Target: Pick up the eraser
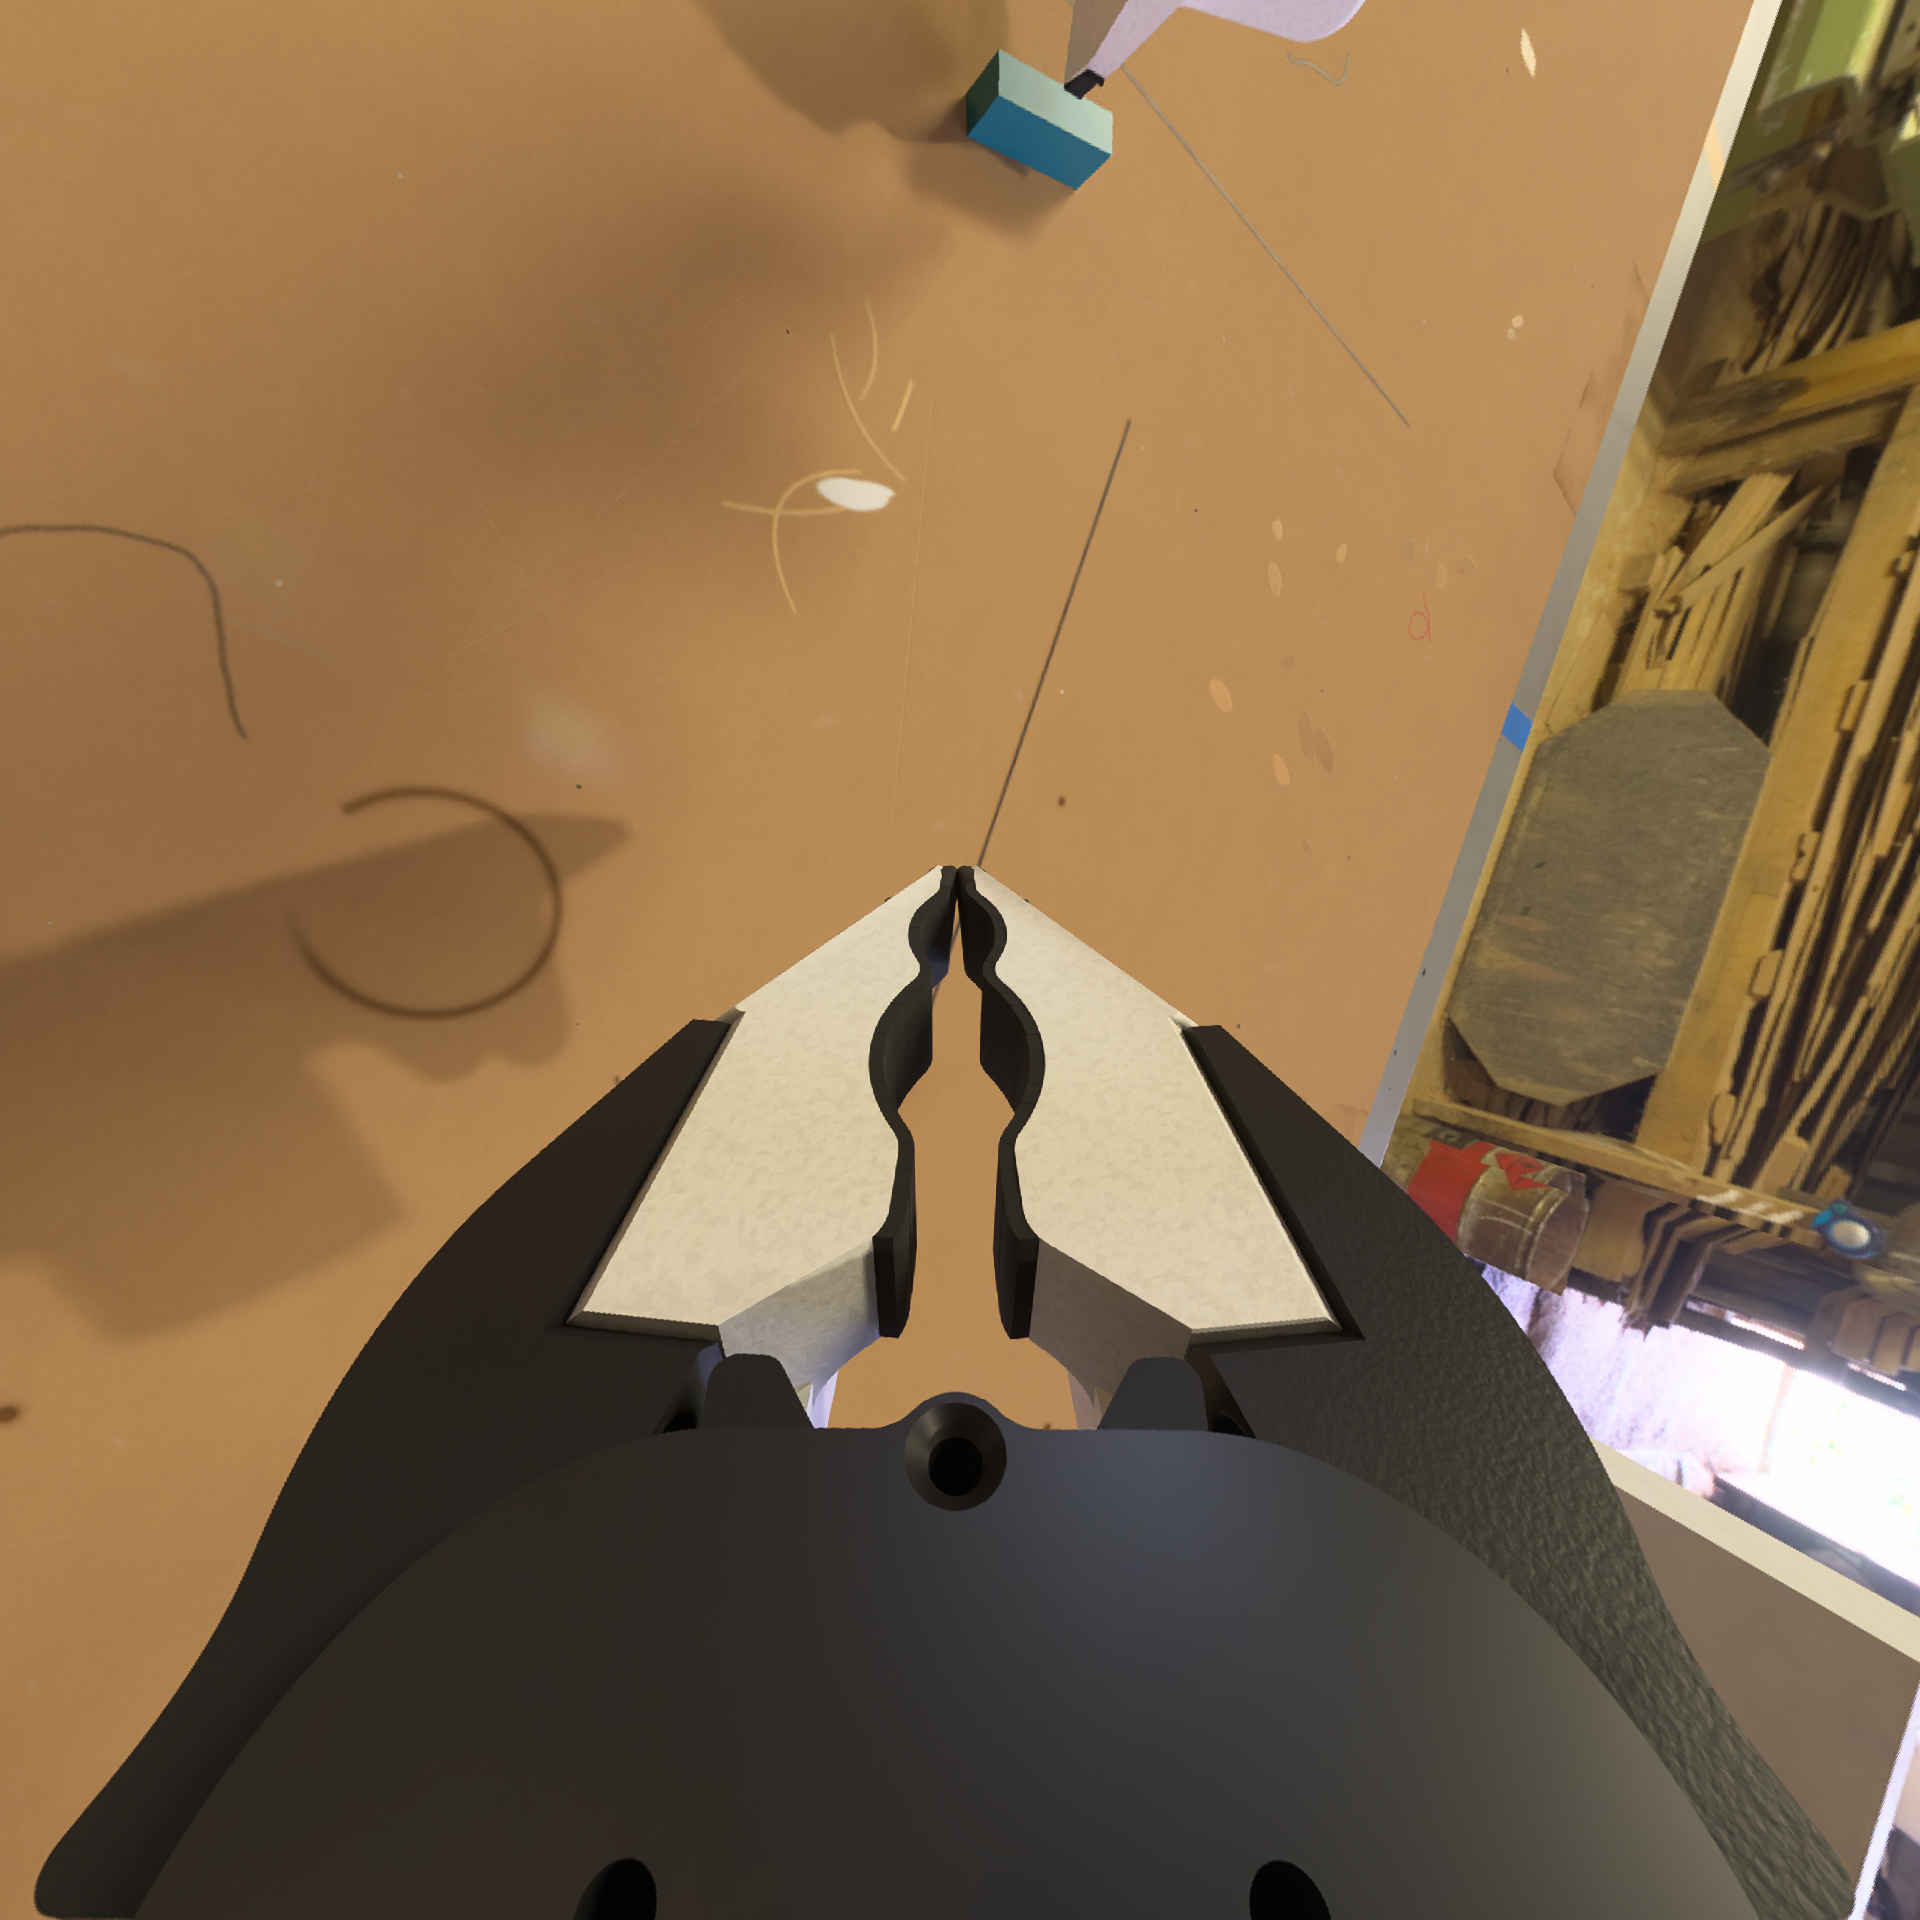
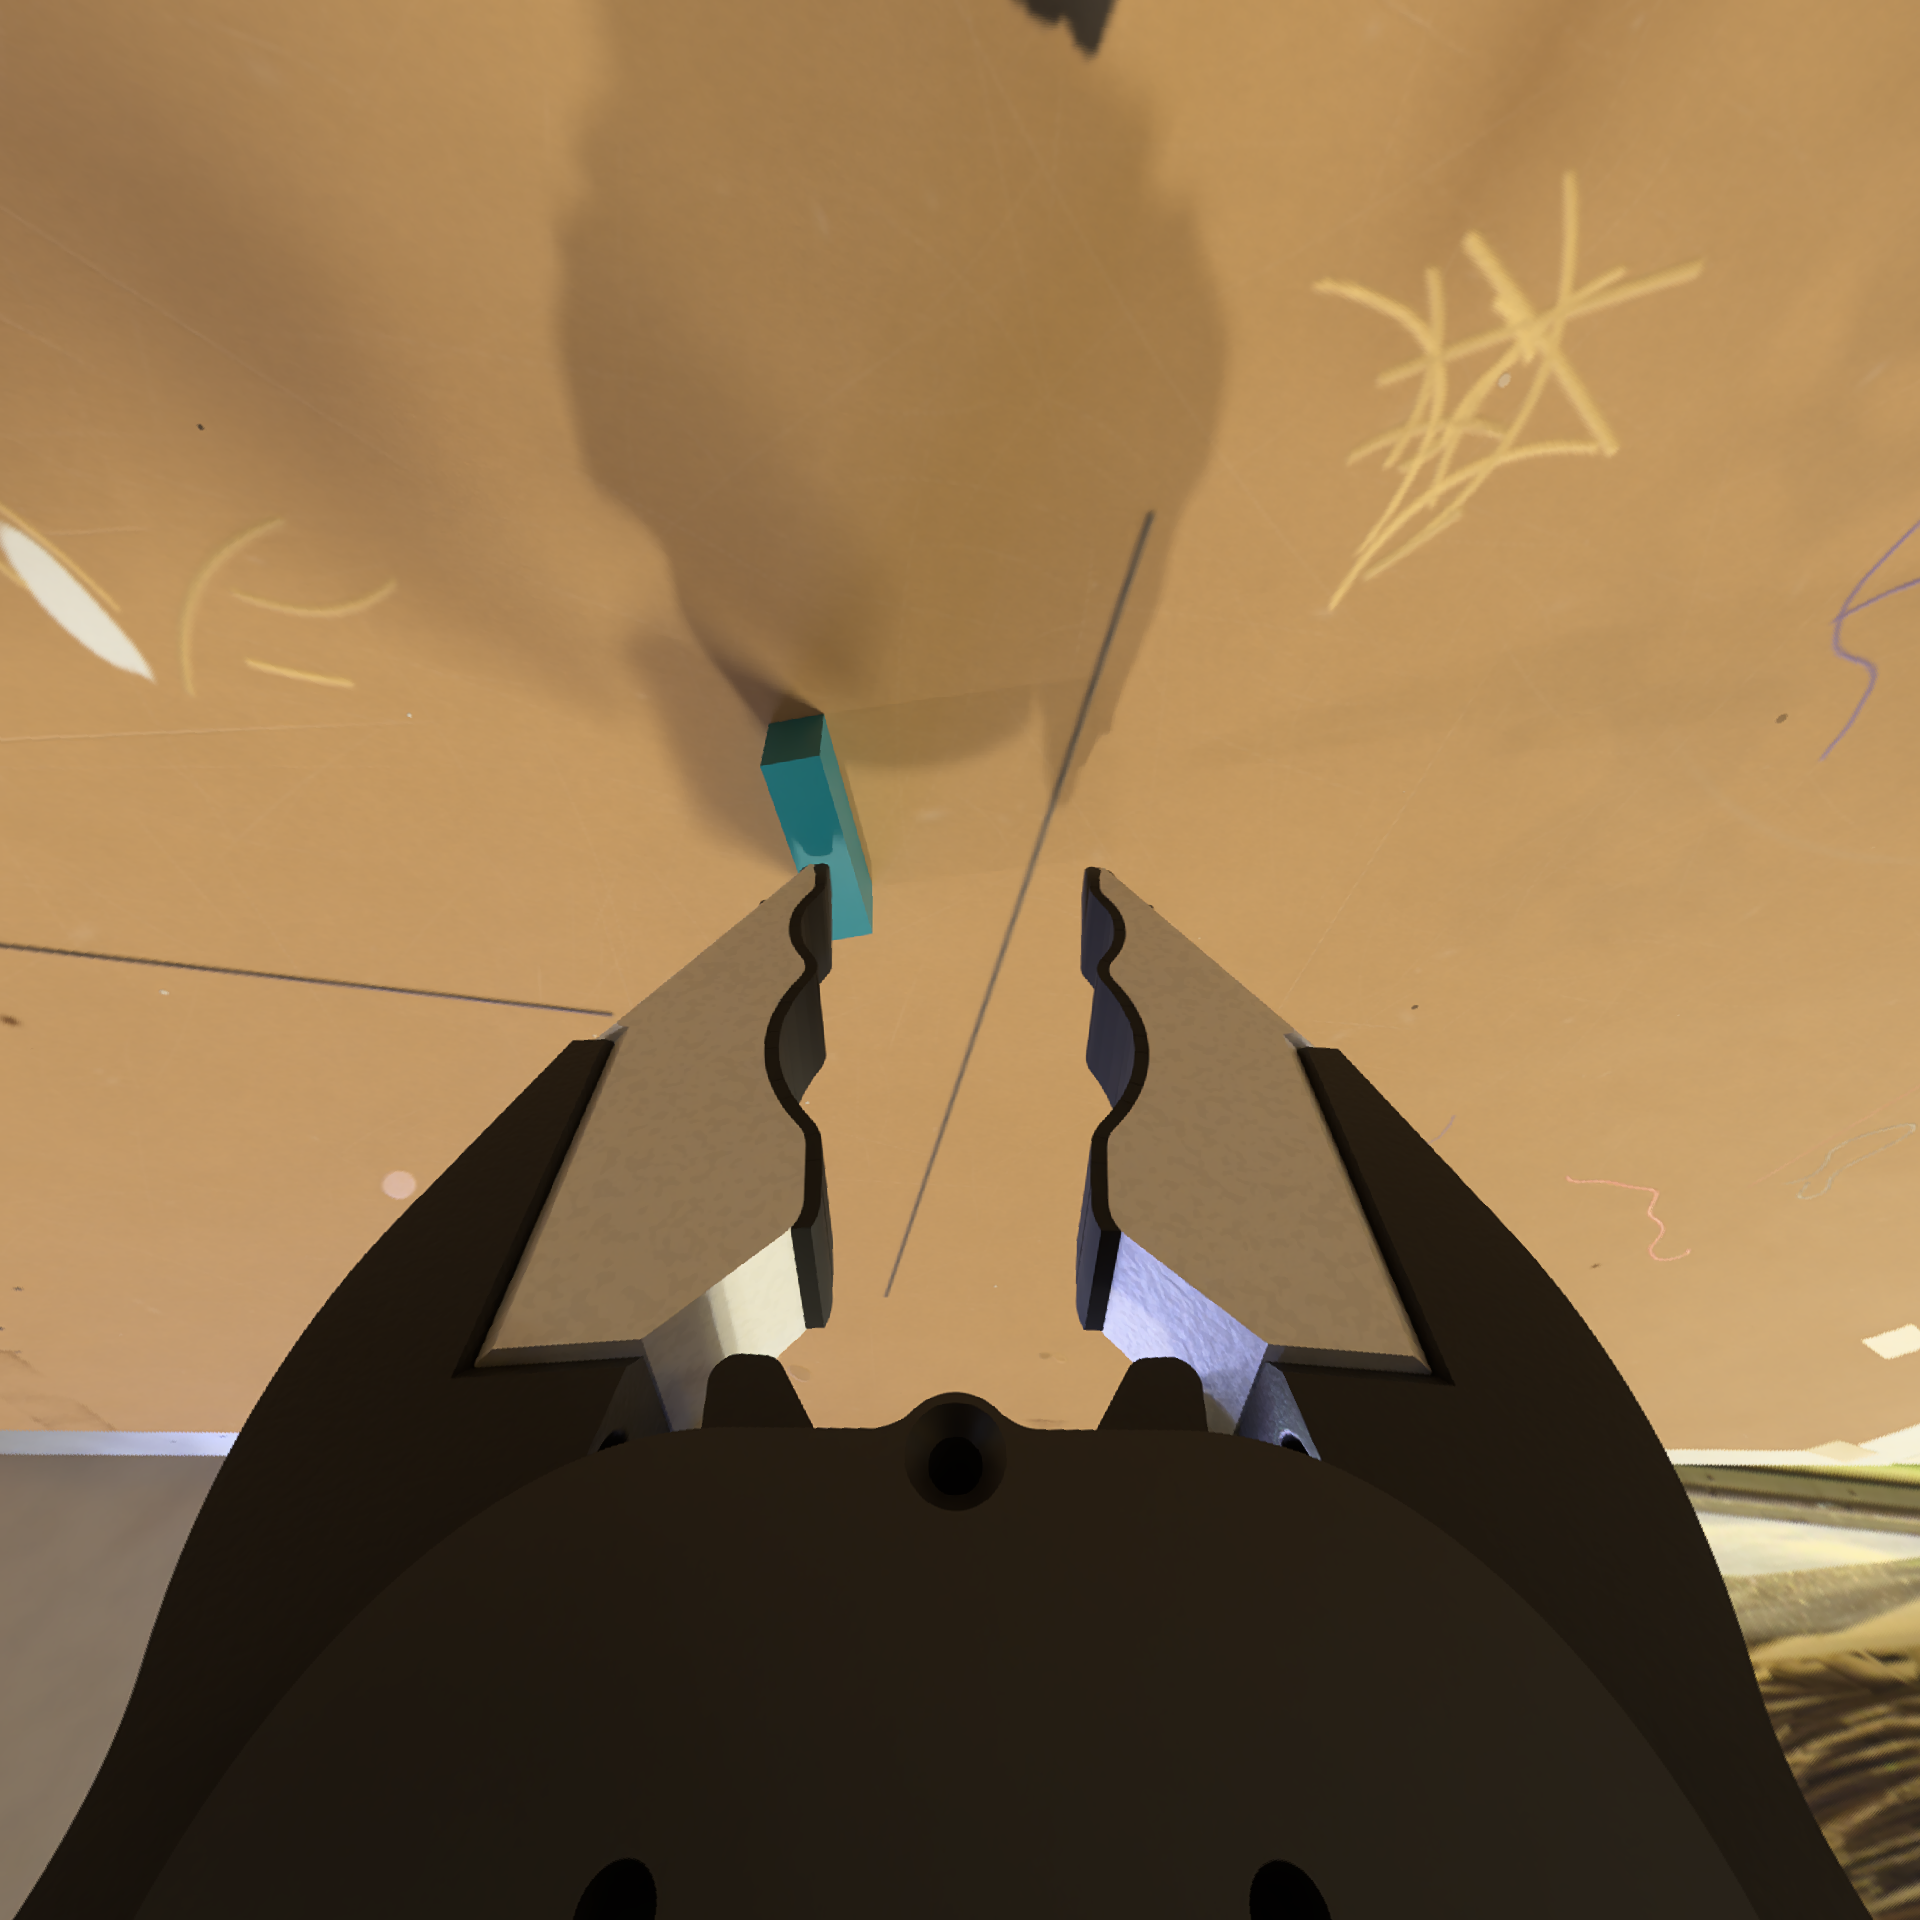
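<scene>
While left jaws sit together, eraser (image 2: 817, 821) touches the parted right jaws' left tip.

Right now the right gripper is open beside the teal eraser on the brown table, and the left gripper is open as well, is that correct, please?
Not quite: the left gripper is shut, its fingertips meeting, as the left wrist view shows. The right gripper is indeed open beside the teal eraser on the brown table.
</scene>
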You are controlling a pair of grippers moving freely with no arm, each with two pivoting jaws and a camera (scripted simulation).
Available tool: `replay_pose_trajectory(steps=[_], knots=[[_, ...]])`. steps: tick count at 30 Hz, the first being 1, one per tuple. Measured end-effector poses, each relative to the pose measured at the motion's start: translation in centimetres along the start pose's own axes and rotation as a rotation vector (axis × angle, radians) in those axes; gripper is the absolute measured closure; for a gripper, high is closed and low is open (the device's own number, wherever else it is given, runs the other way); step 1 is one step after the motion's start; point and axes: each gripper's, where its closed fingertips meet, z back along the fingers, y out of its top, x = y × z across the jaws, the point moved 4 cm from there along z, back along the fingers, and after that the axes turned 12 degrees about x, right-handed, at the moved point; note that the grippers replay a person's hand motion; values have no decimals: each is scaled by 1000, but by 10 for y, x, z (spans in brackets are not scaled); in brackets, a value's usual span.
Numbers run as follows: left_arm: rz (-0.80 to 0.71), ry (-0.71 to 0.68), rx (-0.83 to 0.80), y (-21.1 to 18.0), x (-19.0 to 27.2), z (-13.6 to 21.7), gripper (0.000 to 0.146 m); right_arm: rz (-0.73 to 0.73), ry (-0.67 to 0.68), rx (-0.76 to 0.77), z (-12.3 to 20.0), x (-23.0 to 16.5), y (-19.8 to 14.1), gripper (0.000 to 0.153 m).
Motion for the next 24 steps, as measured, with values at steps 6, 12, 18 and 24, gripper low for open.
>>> replay_pose_trajectory(steps=[6, 12, 18, 24], knots=[[4, -1, 0, 0, 0, 0, 146, 25, 135, -21, -5, -19, -1, 97], [2, 0, 0, 0, 0, 0, 146, -14, 123, 71, 8, -14, 6, 99], [1, 0, -3, 0, 0, 0, 146, 20, 62, -21, -4, -17, -1, 64], [3, -1, -3, 0, 0, -1, 146, 14, 62, -35, -7, -21, -2, 54]])
